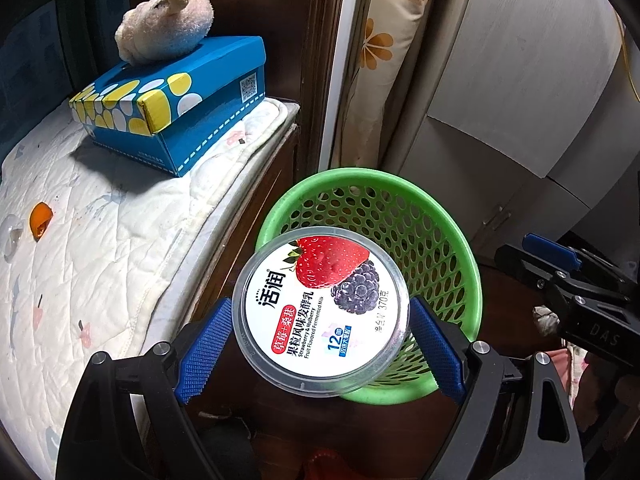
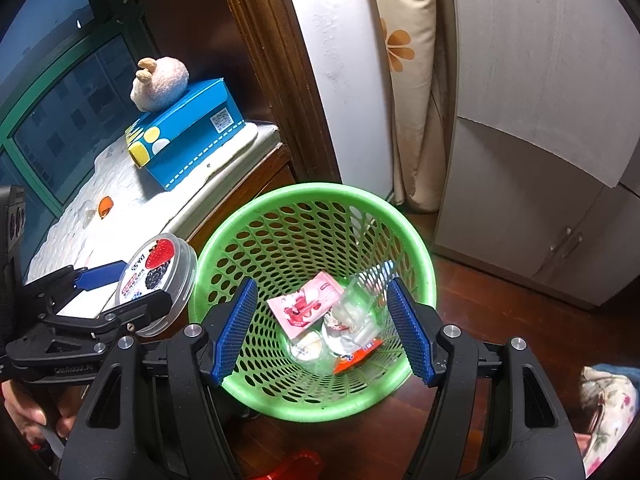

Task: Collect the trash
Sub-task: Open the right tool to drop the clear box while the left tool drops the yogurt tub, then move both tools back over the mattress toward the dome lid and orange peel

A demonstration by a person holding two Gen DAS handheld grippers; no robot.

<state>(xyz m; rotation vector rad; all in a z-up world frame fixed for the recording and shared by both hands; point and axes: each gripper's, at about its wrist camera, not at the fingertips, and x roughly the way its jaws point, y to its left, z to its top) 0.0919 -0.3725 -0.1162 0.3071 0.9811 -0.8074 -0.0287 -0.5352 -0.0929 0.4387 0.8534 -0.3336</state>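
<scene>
Hovering at the green basket [image 1: 440, 216] rim, left gripper [image 1: 320, 336] pinches the yogurt tub [image 1: 322, 310]; release early and it drops outside. Right gripper [image 2: 320, 328] spread, empty, above the basket.

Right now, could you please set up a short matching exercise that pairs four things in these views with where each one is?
Things:
1. round yogurt tub with strawberry label
2. pink snack wrapper
3. cream plush sheep toy
4. small orange peel piece

Places:
A. on top of the blue tissue box
B. lying on the white quilted pad
C. clamped between the left gripper pads
D. at the bottom of the green perforated plastic basket

Pairs: 1-C, 2-D, 3-A, 4-B
</scene>
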